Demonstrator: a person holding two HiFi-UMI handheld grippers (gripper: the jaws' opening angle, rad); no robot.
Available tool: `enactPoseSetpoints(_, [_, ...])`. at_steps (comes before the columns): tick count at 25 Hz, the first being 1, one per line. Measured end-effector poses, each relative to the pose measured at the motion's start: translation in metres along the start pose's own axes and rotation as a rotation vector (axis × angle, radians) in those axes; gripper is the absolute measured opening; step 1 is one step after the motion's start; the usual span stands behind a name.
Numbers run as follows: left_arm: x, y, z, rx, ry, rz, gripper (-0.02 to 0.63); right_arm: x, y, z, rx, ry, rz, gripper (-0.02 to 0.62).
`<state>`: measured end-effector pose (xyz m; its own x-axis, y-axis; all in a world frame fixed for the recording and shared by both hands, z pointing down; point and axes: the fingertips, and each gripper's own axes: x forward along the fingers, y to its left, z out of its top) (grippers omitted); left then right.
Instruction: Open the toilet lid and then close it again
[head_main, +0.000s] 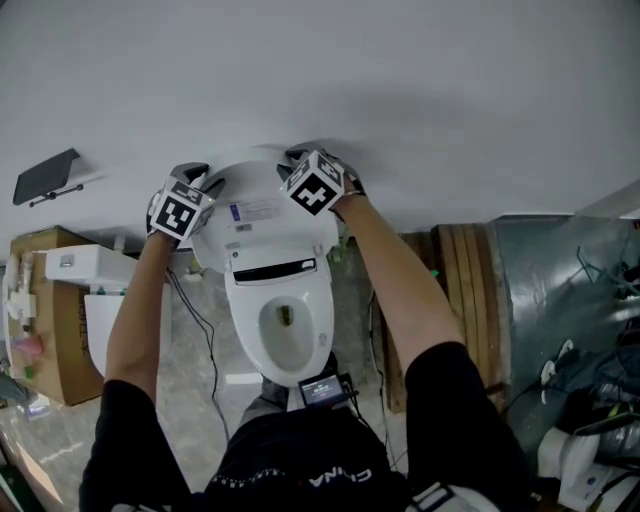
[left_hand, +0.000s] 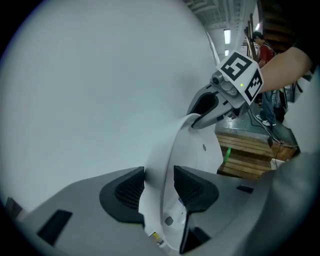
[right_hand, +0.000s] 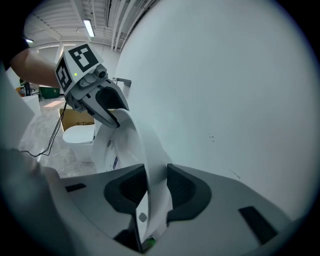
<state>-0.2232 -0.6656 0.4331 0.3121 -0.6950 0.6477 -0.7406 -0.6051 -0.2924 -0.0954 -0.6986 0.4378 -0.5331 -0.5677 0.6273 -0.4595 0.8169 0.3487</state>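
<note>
The white toilet lid (head_main: 265, 215) stands raised, leaning close to the pale wall (head_main: 420, 80) above the open bowl (head_main: 285, 335). My left gripper (head_main: 205, 182) grips the lid's left rim and my right gripper (head_main: 296, 160) its upper right rim. In the left gripper view the lid (left_hand: 195, 150) runs between the dark pads of the left gripper (left_hand: 159, 186), which press on both its faces; the right gripper (left_hand: 201, 119) bites the far rim. In the right gripper view the right gripper (right_hand: 156, 189) pinches the lid (right_hand: 127, 137), and the left gripper (right_hand: 109, 119) holds the far edge.
A second white toilet (head_main: 98, 290) and a cardboard box (head_main: 50, 320) stand at the left. Cables (head_main: 205, 330) trail over the floor beside the bowl. Wooden boards (head_main: 465, 270), a metal sheet (head_main: 545, 290) and clutter fill the right side.
</note>
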Motion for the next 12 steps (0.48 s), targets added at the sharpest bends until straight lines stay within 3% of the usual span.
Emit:
enactPoseSetpoints(6, [-0.014, -0.014, -0.003, -0.009, -0.001, -0.016, 0.187, -0.014, 0.014, -0.004, -0.03, 0.008, 0.027, 0.109])
enactPoseSetpoints(12, [-0.035, -0.037, -0.006, -0.014, -0.018, 0.007, 0.183, -0.033, 0.032, -0.008, -0.142, 0.051, 0.072, 0.131])
